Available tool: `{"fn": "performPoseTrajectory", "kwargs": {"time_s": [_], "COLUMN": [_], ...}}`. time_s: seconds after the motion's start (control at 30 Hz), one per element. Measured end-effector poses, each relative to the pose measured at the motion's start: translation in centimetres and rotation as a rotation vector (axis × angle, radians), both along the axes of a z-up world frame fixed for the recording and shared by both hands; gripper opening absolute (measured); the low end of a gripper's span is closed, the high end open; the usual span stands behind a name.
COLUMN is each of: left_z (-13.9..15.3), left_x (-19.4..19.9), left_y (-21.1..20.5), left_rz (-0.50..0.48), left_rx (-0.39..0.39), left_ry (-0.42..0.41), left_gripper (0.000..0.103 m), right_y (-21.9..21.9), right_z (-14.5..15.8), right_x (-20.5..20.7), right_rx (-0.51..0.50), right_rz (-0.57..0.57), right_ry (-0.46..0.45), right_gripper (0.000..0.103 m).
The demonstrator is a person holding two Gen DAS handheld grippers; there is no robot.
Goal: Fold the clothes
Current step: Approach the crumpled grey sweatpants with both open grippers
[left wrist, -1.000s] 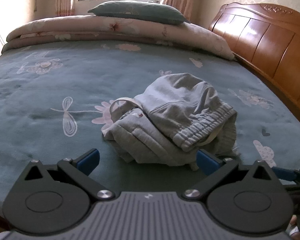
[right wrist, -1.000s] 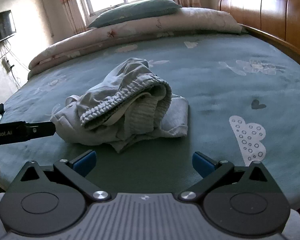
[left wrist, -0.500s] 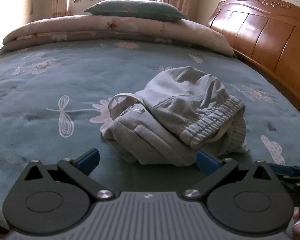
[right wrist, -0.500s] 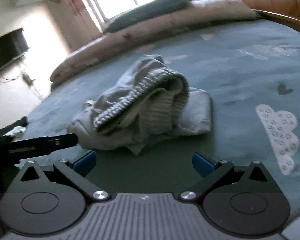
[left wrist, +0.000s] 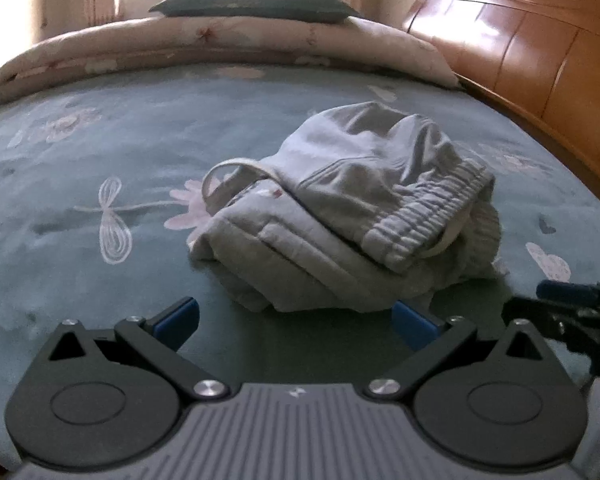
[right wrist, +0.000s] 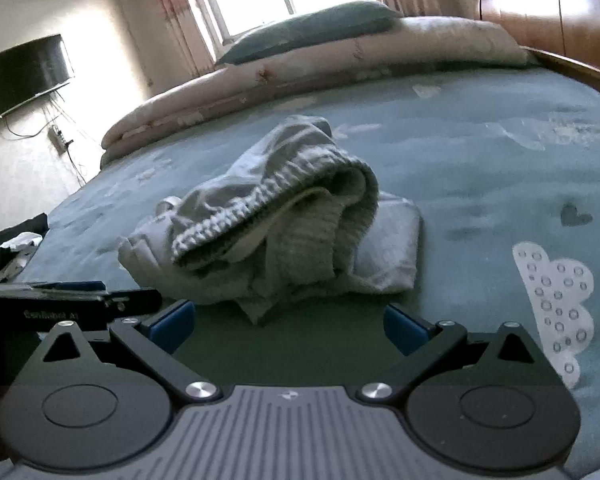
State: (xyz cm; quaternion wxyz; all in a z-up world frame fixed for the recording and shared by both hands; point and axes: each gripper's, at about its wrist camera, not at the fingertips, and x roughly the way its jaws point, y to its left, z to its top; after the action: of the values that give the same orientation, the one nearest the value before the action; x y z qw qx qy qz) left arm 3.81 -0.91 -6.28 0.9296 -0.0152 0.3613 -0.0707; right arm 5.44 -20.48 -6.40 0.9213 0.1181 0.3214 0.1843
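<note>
Garment: grey sweatpants (left wrist: 356, 208) are lying crumpled in a heap on the teal bed (left wrist: 100, 152), elastic waistband facing the right side.
Left gripper (left wrist: 296, 316): hovering just before the heap's near edge, fingers spread wide, gripping nothing.
Right gripper (right wrist: 286, 322): hanging beside the left one, fingers released and empty, pointing at the heap.
Background: a pillow (left wrist: 256, 2) is resting on a rolled quilt (left wrist: 220, 46).

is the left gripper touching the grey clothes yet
Cannot tell. In the left wrist view the open left gripper sits at the near edge of the grey clothes, its right finger overlapping the fabric hem.
</note>
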Motion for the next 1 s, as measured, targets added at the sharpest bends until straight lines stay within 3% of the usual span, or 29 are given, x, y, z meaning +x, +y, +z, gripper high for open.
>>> {"fn": "performPoseTrajectory", "kwargs": {"time_s": [0.3, 0.63, 0.83, 1.0], "left_z": [1.3, 3.1, 4.1, 4.9], "left_x": [-1.3, -3.6, -4.7, -6.0], "left_y": [0.0, -0.2, 0.2, 0.0], "left_rz": [-0.057, -0.039, -0.109, -0.127], "left_rx": [-0.035, 0.007, -0.065, -0.034], "left_ry": [-0.004, -0.059, -0.066, -0.11], "left_gripper": [0.102, 0.102, 0.102, 0.102], "right_y": [-0.1, -0.7, -0.7, -0.3], "right_z": [1.5, 2.5, 4.4, 6.7], "right_x": [-0.6, -1.8, -3.2, -4.4], "right_rx": [-0.021, -0.013, -0.028, -0.093], "right_rz": [-0.012, -0.05, -0.04, -0.022], "right_ry": [-0.058, -0.067, -0.144, -0.244], "right_gripper": [0.102, 0.103, 0.103, 0.103]}}
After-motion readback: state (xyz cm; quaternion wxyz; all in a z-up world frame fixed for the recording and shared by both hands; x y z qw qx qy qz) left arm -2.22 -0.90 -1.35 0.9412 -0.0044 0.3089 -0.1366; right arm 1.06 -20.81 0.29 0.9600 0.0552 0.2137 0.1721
